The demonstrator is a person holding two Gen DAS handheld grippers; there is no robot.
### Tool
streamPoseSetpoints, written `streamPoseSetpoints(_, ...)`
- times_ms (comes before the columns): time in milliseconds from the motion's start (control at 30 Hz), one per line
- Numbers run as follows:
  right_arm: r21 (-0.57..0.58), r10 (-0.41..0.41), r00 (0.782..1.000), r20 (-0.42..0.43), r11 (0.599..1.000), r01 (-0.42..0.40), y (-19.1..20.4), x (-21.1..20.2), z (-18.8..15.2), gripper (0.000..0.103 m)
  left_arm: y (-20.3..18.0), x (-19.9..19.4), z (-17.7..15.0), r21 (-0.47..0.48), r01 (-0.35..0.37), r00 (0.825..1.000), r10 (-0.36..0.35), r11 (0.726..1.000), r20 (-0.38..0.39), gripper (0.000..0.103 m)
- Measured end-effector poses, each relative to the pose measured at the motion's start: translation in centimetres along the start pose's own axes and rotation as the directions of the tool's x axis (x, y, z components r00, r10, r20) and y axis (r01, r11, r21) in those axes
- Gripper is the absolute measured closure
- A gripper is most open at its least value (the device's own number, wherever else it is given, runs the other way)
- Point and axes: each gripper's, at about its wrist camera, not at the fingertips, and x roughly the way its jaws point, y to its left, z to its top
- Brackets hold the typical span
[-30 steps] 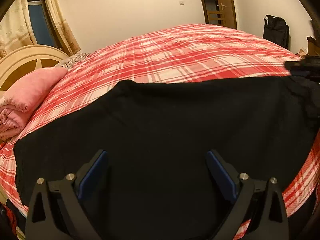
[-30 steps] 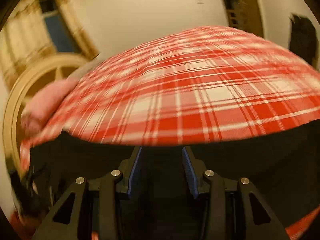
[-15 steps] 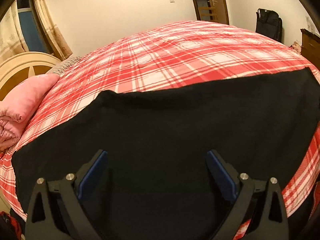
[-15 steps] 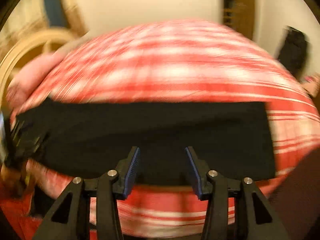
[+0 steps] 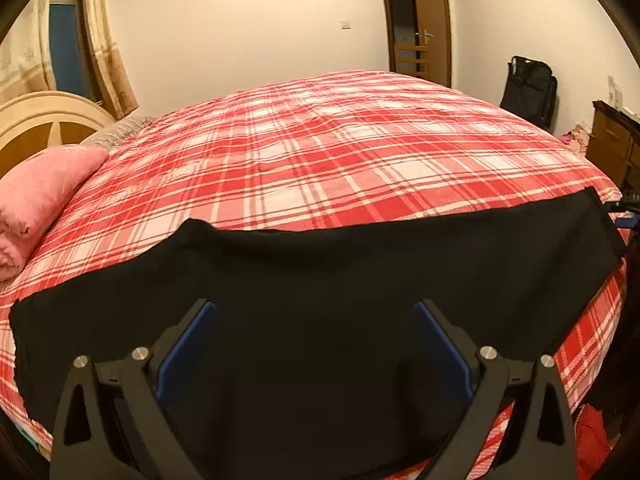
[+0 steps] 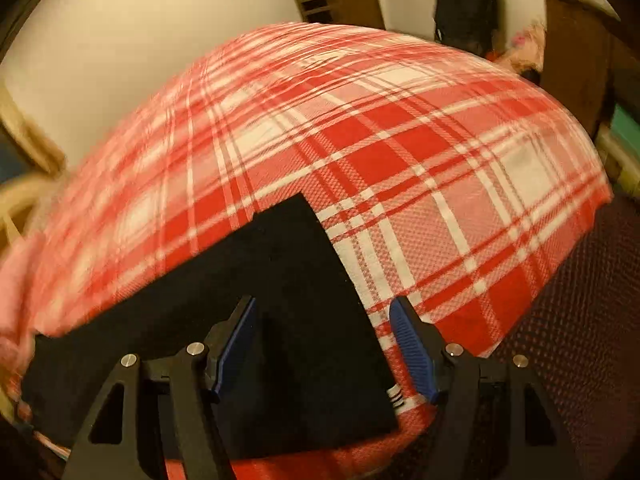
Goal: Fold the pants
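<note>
Black pants point(image 5: 320, 300) flat on plaid bed point(image 5: 340, 152) — left tool point(image 5: 314, 340) spread wide, gripping nothing; right tool point(image 6: 324, 340) opening over pants' end, unclamped.

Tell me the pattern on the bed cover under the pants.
Red-and-white plaid bed cover, clearest in the left wrist view.
</note>
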Motion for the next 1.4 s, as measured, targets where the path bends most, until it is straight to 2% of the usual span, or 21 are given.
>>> streamPoseSetpoints(67,-0.079,-0.049,0.998,-0.048,0.996,0.046,1.2,0.7,-0.4,0.027,0.4,0.2,0.0,-0.017,-0.003,1.0,0.003,1.0,-0.009,0.002)
streamPoseSetpoints(233,-0.15,-0.023,0.992,-0.122,0.989,0.005,2.2,1.0,-1.2,0.027,1.2,0.6,-0.1,-0.074,0.016,0.999,-0.019,0.997,-0.036,0.002)
streamPoseSetpoints(300,-0.176,-0.002,0.991,-0.131,0.984,-0.021,2.4,0.9,-1.6,0.042,1.4,0.6,-0.2,-0.085,0.02,0.999,-0.023,0.996,-0.04,0.002)
streamPoseSetpoints(333,-0.166,0.026,0.991,-0.134,0.985,-0.048,2.2,0.6,-1.9,0.057,1.4,0.6,-0.2,-0.085,0.019,0.999,-0.022,0.996,-0.039,0.002)
streamPoseSetpoints(367,-0.163,0.036,0.991,-0.132,0.985,-0.058,2.1,0.3,-2.1,0.081,1.5,0.5,-0.3,-0.088,0.018,0.999,-0.021,0.996,-0.035,0.002)
streamPoseSetpoints(400,-0.161,0.054,0.99,-0.127,0.984,-0.074,1.8,-0.3,-2.1,0.088,1.6,0.4,-0.3,-0.093,0.019,0.999,-0.022,0.996,-0.032,0.002)
streamPoseSetpoints(467,-0.11,0.115,0.988,-0.106,0.986,-0.127,1.0,-1.6,-1.9,0.09,2.0,0.3,-0.3,-0.104,0.022,0.999,-0.025,0.994,-0.028,0.002)
streamPoseSetpoints(567,-0.015,0.226,0.974,-0.022,0.974,-0.226,0.2,-4.5,-1.3,0.091,2.7,0.2,-0.2,-0.109,0.007,1.0,-0.01,0.994,-0.022,0.002)
streamPoseSetpoints(600,0.025,0.291,0.956,0.019,0.956,-0.292,0.2,-5.9,-0.9,0.091,2.9,0.2,-0.1,-0.111,0.002,1.0,-0.004,0.994,-0.019,0.002)
streamPoseSetpoints(667,0.039,0.369,0.928,0.06,0.928,-0.371,1.2,-7.8,-0.3,0.091,3.8,0.0,0.0,-0.132,-0.008,1.0,0.007,0.991,-0.012,0.002)
streamPoseSetpoints(700,0.026,0.42,0.904,0.076,0.906,-0.423,2.5,-9.1,0.2,0.091,4.3,-0.1,0.1,-0.146,-0.013,1.0,0.012,0.989,-0.009,0.002)
streamPoseSetpoints(767,-0.001,0.488,0.869,0.081,0.872,-0.489,4.8,-10.5,0.6,0.091,5.2,-0.3,0.3,-0.172,-0.019,1.0,0.019,0.985,-0.002,0.002)
streamPoseSetpoints(800,-0.03,0.535,0.841,0.074,0.845,-0.535,6.8,-11.4,0.8,0.091,5.5,-0.3,0.3,-0.18,-0.021,1.0,0.021,0.983,0.0,0.002)
streamPoseSetpoints(900,-0.105,0.628,0.777,0.039,0.776,-0.622,12.2,-12.9,0.8,0.092,6.6,-0.4,0.3,-0.213,-0.028,1.0,0.029,0.977,0.002,0.002)
streamPoseSetpoints(1000,-0.197,0.659,0.751,-0.037,0.732,-0.652,17.9,-12.7,0.1,0.092,7.8,-0.4,0.0,-0.247,-0.031,1.0,0.031,0.969,-0.004,0.002)
streamPoseSetpoints(1067,-0.229,0.663,0.744,-0.082,0.714,-0.662,20.6,-12.0,-0.7,0.092,8.4,-0.3,-0.2,-0.269,-0.027,1.0,0.024,0.963,-0.013,0.002)
streamPoseSetpoints(1267,-0.219,0.716,0.666,-0.209,0.63,-0.746,27.5,-8.4,-3.8,0.092,8.7,0.2,-1.1,-0.256,-0.036,0.999,0.029,0.966,-0.031,0.002)
streamPoseSetpoints(1300,-0.22,0.725,0.646,-0.239,0.608,-0.763,29.0,-7.5,-4.7,0.092,8.8,0.3,-1.2,-0.254,-0.038,0.999,0.03,0.966,-0.034,0.002)
streamPoseSetpoints(1400,-0.244,0.734,0.605,-0.308,0.553,-0.796,32.8,-5.9,-7.2,0.092,9.2,0.6,-1.5,-0.257,-0.04,0.999,0.031,0.965,-0.041,0.002)
